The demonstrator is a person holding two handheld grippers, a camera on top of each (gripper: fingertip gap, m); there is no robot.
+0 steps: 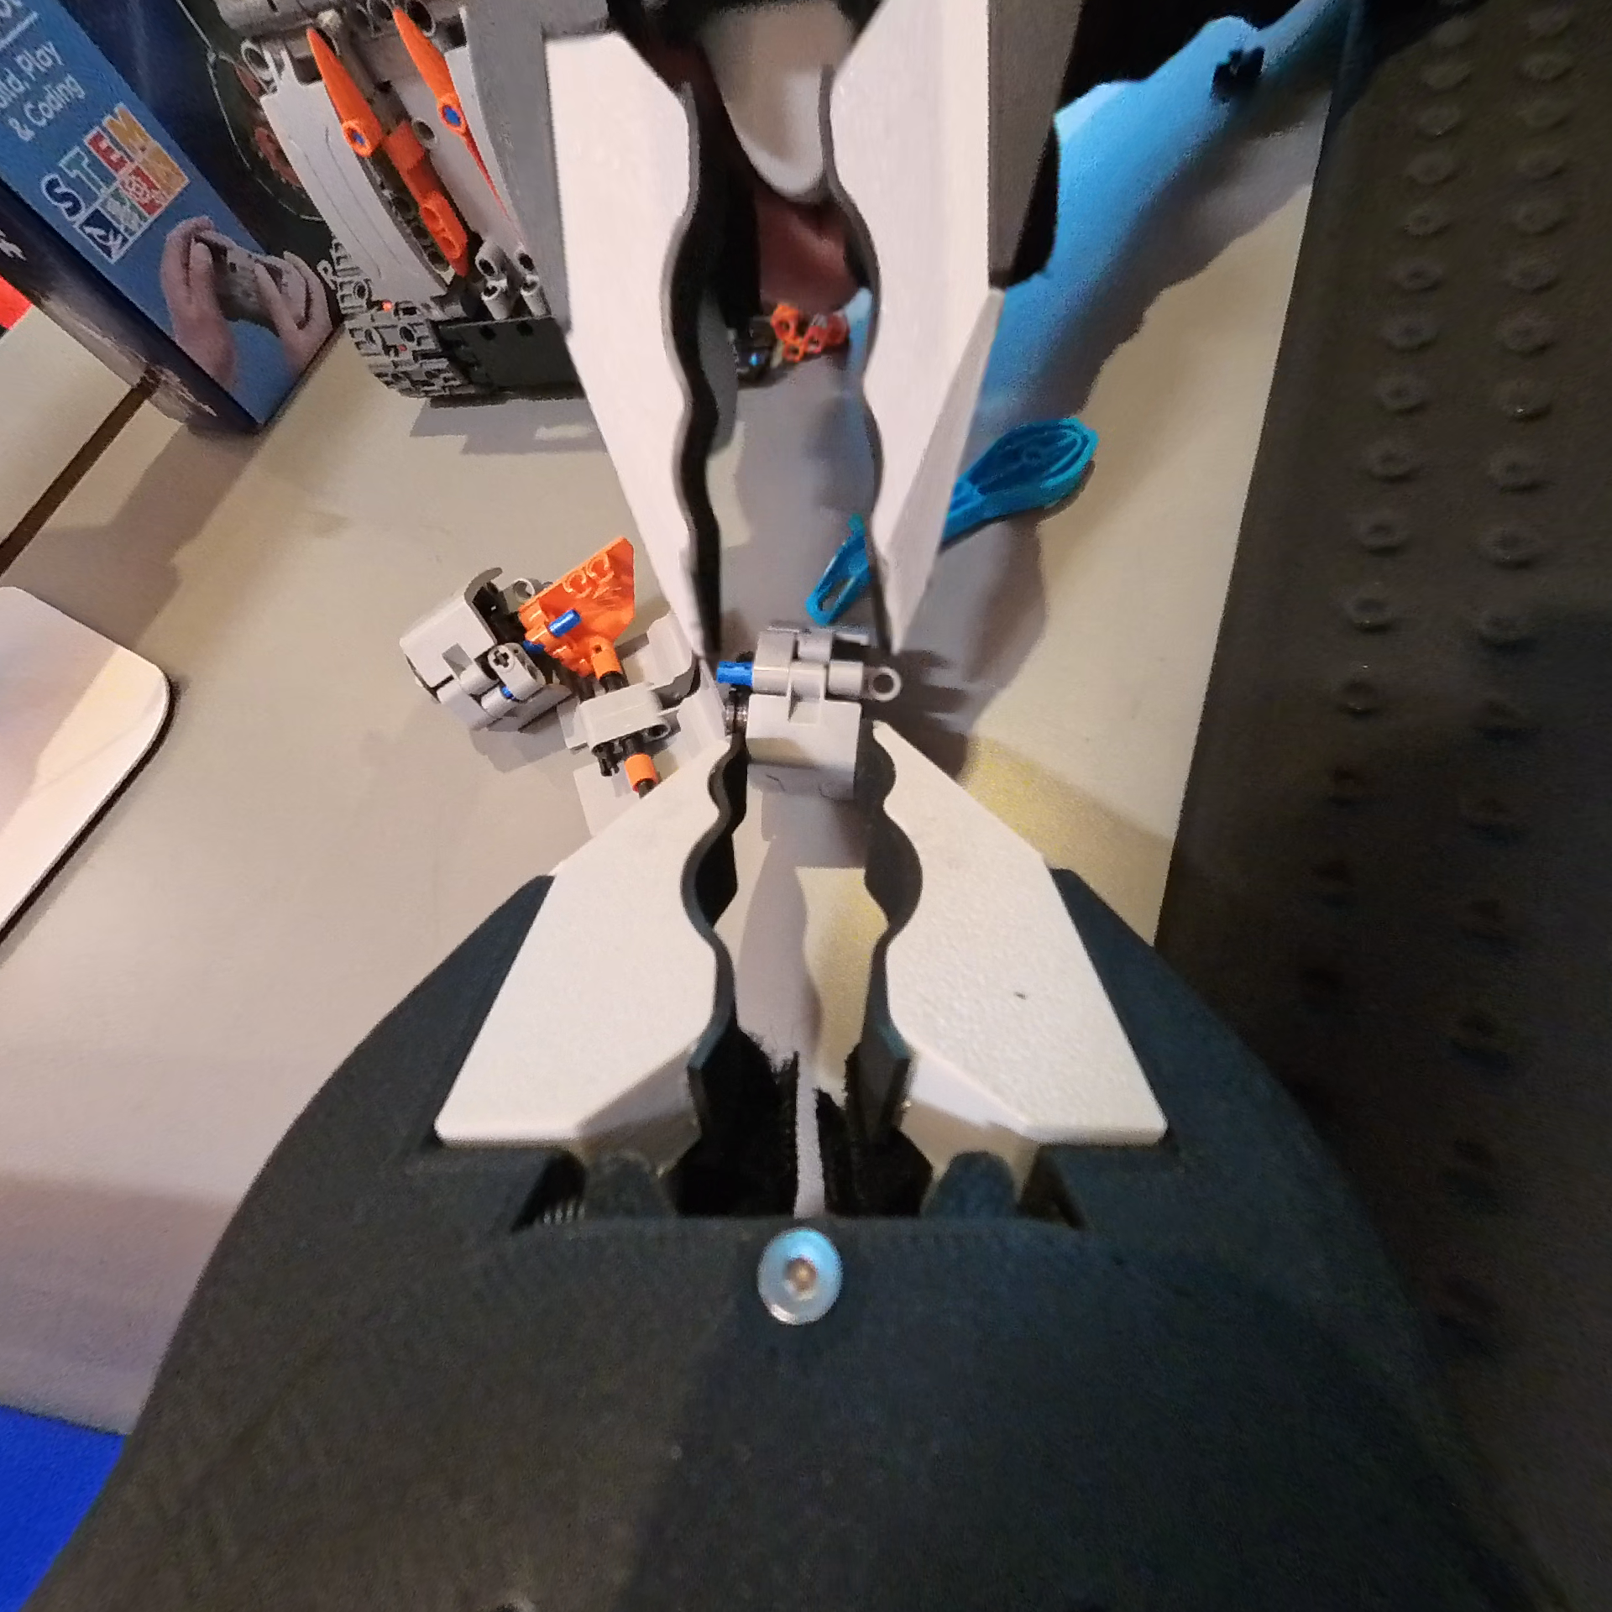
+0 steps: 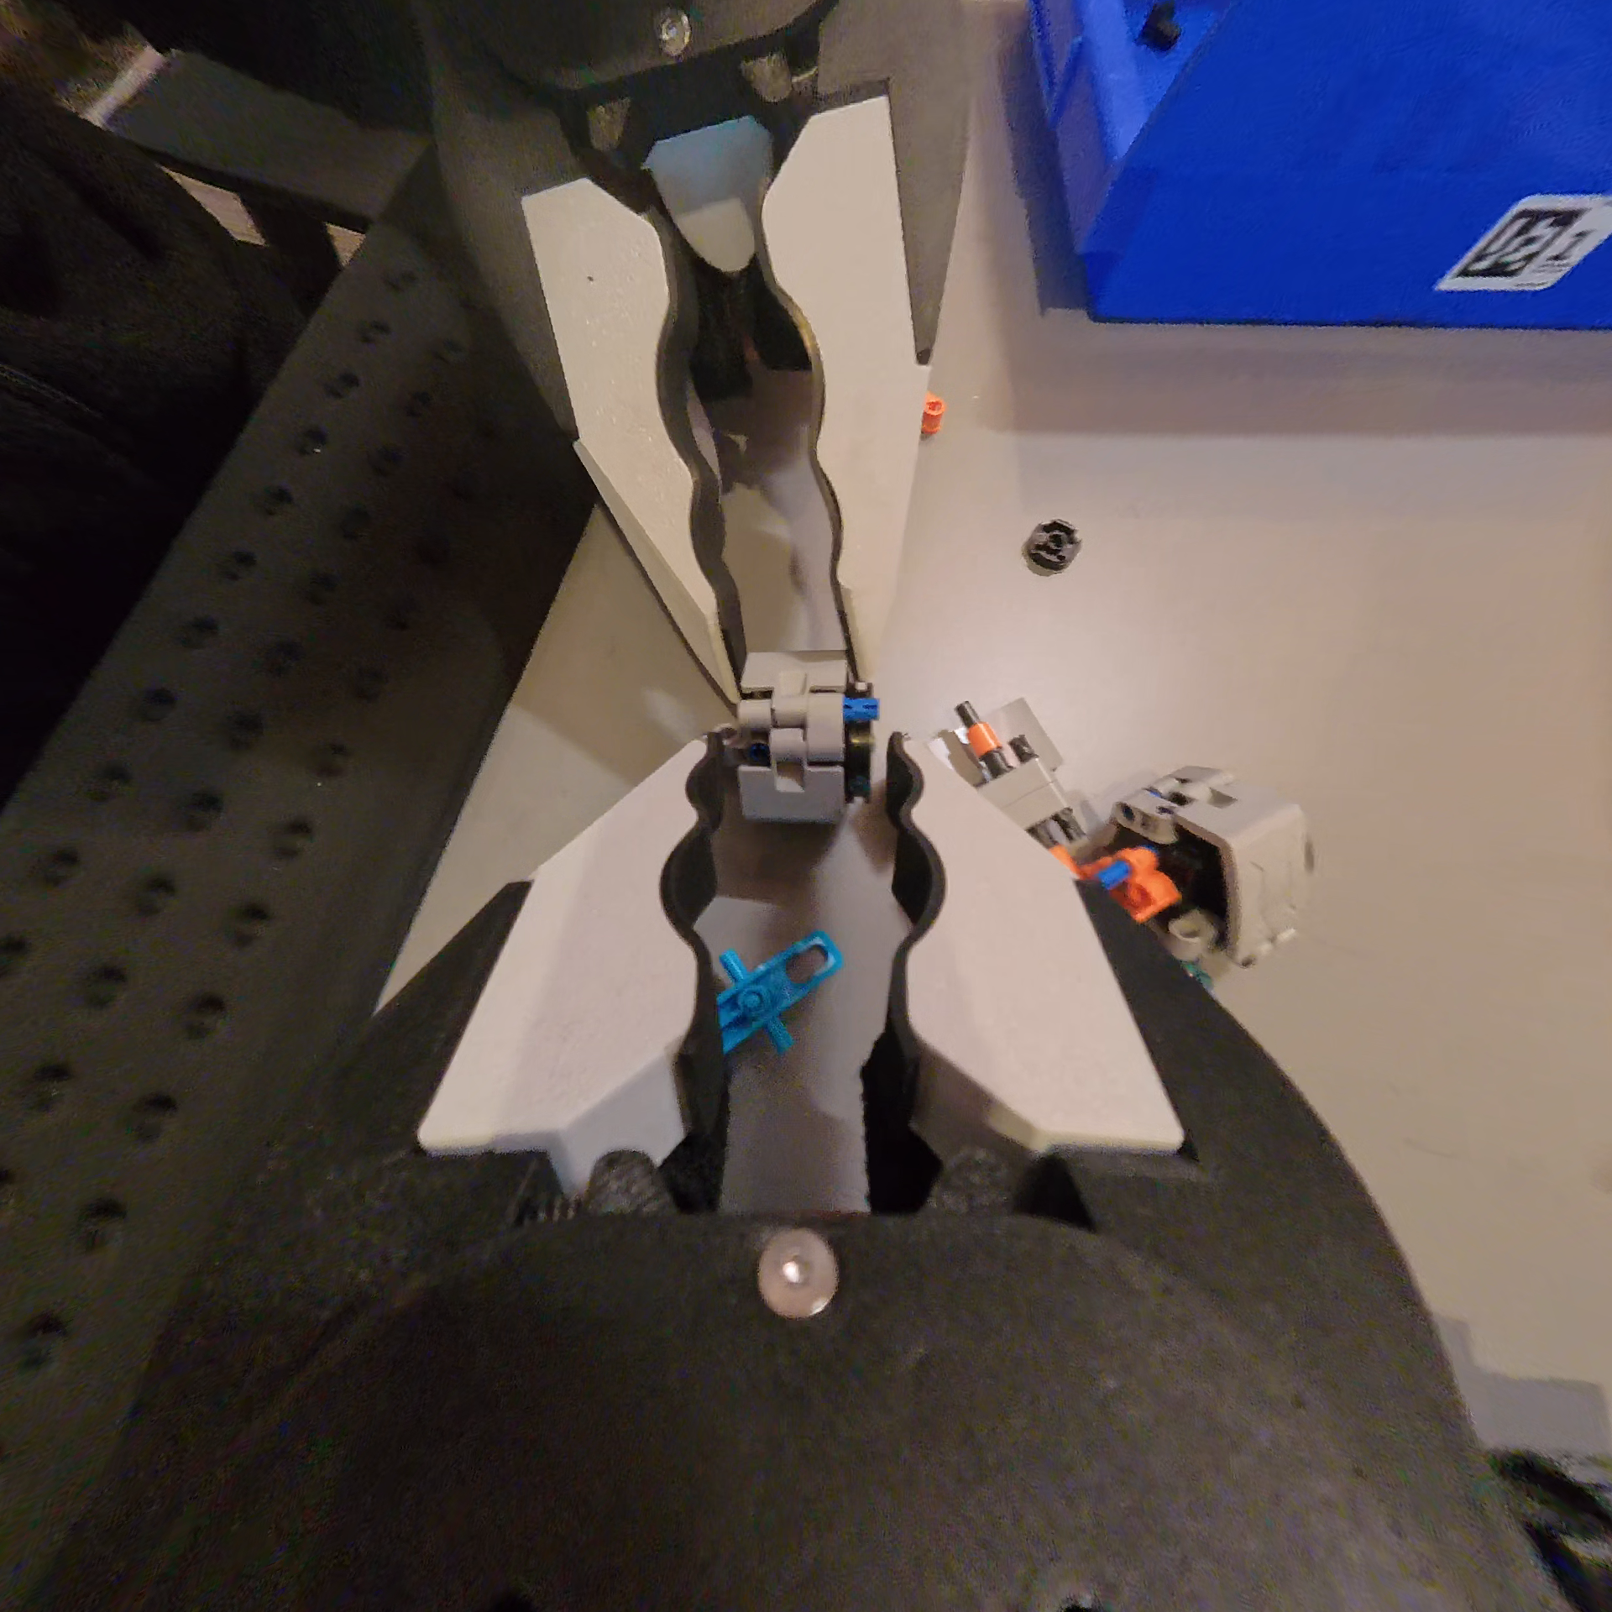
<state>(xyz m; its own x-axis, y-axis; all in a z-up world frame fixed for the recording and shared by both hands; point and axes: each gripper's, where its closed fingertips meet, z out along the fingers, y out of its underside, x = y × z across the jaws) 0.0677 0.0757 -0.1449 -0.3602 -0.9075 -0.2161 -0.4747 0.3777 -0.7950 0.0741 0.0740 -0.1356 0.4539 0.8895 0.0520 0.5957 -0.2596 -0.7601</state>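
Note:
A small grey brick assembly [image 1: 802, 724] with a blue pin is held above the table between both grippers, which face each other tip to tip. My left gripper [image 1: 802, 747] is shut on its lower grey block; in the right wrist view it [image 2: 795, 676] comes down from the top. My right gripper [image 2: 804, 750] straddles the other end of the assembly [image 2: 792, 750], jaws a little wider than it, with a small gap on the right side. In the left wrist view it [image 1: 794, 650] comes in from above.
On the beige table lie a grey and orange sub-assembly [image 1: 523, 654] [image 2: 1204, 864], a small grey piece with an orange and black axle [image 1: 624, 724], blue parts [image 1: 1021, 475] [image 2: 776, 986] and a black round part [image 2: 1054, 545]. A model vehicle [image 1: 419, 218], a box [image 1: 131, 218], a blue box [image 2: 1352, 157] and a black perforated board [image 2: 218, 698] stand around. The tips of both grippers are at nearly the same place.

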